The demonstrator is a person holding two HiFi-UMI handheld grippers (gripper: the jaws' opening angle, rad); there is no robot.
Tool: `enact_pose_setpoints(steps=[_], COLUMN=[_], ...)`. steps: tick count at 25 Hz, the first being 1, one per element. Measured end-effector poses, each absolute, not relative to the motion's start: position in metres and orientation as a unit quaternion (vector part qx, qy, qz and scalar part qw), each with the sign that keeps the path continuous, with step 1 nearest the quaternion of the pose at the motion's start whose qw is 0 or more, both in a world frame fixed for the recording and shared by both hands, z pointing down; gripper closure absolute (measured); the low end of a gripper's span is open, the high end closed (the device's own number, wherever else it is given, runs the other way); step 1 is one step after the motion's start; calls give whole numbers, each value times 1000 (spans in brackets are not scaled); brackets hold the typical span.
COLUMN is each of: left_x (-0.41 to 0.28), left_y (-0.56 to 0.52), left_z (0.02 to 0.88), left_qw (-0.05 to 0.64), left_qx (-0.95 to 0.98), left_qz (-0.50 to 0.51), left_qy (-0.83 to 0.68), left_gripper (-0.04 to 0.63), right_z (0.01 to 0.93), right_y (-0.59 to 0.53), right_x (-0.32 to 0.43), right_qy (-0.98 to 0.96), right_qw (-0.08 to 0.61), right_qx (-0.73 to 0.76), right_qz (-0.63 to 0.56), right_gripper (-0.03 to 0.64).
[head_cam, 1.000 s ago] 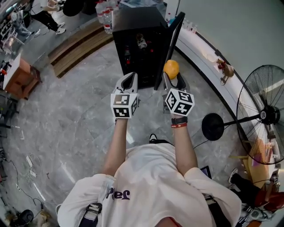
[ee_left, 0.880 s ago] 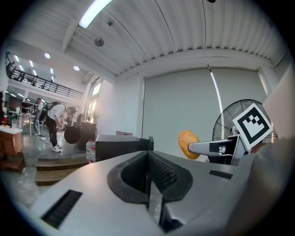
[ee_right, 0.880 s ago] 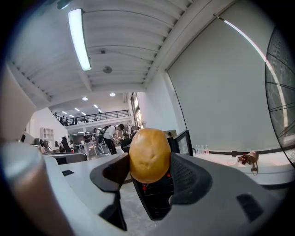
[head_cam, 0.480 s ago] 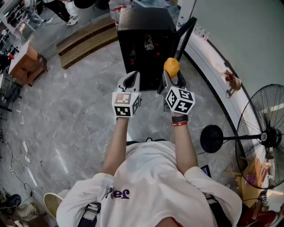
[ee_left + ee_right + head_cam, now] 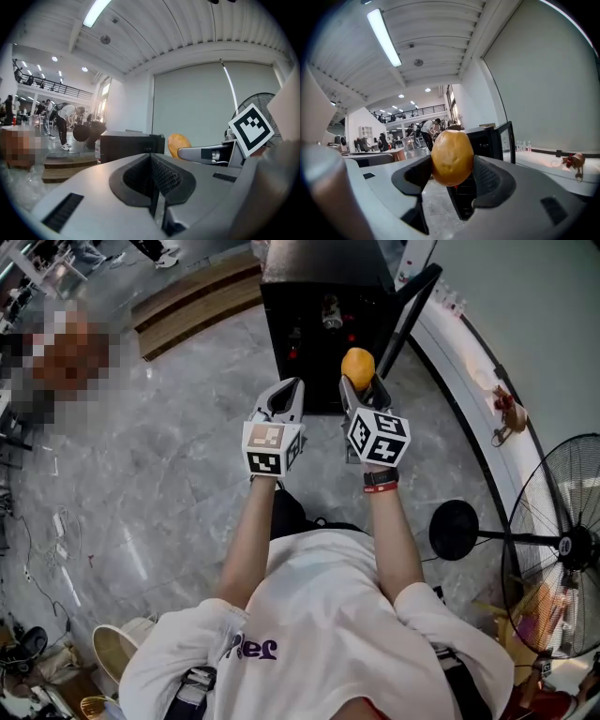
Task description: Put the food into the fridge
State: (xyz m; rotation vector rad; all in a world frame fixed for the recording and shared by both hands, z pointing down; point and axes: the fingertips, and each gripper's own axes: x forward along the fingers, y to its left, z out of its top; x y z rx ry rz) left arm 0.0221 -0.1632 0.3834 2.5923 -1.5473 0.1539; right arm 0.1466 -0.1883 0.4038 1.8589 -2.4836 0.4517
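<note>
A small black fridge (image 5: 328, 296) stands on the grey floor with its door (image 5: 408, 320) swung open to the right; bottles and red items show on its shelves. My right gripper (image 5: 359, 381) is shut on a round orange-yellow fruit (image 5: 358, 367), held just in front of the open fridge. In the right gripper view the fruit (image 5: 452, 157) sits between the jaws, with the fridge (image 5: 483, 140) behind it. My left gripper (image 5: 284, 397) is shut and empty, level with the right one; in its own view (image 5: 154, 197) the jaws meet, and the fruit (image 5: 178, 145) shows to the right.
A white curved ledge (image 5: 469, 371) runs along the wall at right, with a small figurine (image 5: 507, 412) on it. A standing fan (image 5: 553, 540) is at right. Wooden steps (image 5: 197, 301) lie left of the fridge. Cables (image 5: 56, 549) trail on the floor at left.
The person has stepped closer to the fridge. Both grippers rose slightly in view, and the fruit now sits against the fridge's open front. Jaw states are unchanged.
</note>
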Motion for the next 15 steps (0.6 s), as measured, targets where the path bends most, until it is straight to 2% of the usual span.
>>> enact_pose_setpoints(steps=[11, 15], left_x=[-25, -38], left_y=[-243, -272], left_z=[413, 427], left_qw=[44, 28], left_qx=[860, 858], left_qz=[48, 57], left_qy=[-506, -510], left_gripper=[578, 578], right_z=[464, 484], right_y=[-257, -284], right_x=[97, 82], right_qy=[-788, -791], right_qw=[49, 46], right_qx=[585, 571], right_qz=[186, 213], right_gripper=[327, 327])
